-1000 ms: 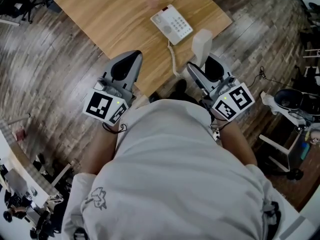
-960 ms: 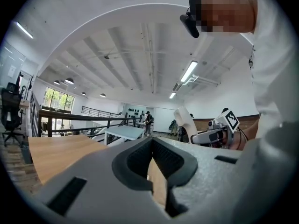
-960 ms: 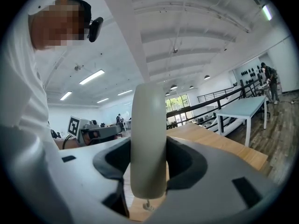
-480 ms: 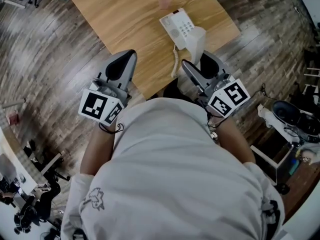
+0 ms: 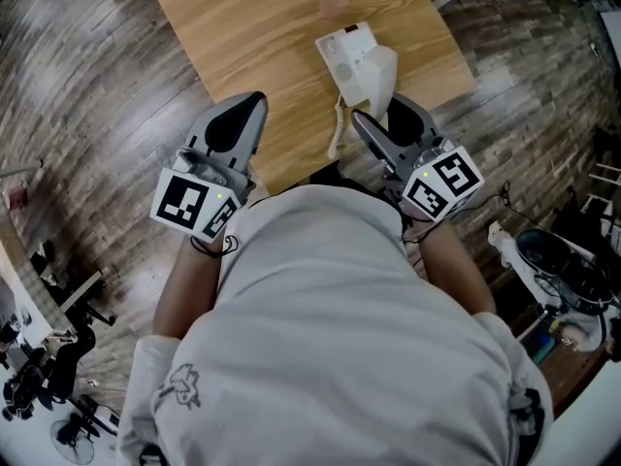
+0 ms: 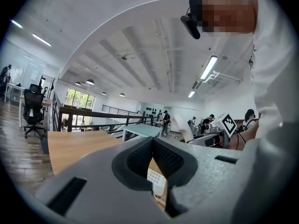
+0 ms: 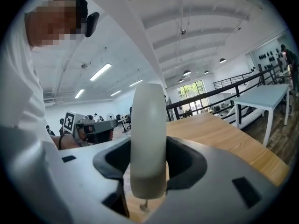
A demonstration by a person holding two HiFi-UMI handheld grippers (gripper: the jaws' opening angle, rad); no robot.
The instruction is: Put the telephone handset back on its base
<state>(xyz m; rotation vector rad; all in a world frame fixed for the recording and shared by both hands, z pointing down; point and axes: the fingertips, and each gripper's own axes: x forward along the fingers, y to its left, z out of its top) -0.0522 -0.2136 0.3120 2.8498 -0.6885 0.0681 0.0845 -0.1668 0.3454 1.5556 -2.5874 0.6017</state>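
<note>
One wooden table (image 5: 262,27) fills top of head view; person's pale shirt (image 5: 340,338) fills bottom. Left gripper (image 5: 254,100) over table's near edge, jaws together, nothing between. Right gripper (image 5: 386,115) clamped on white handset (image 5: 380,74), pads pressing its sides. Telephone base (image 5: 342,51) on table, near right edge. Handset overlaps base's near end in head view; contact unclear. Coiled cord (image 5: 337,134) trails from base toward near table edge.
</note>
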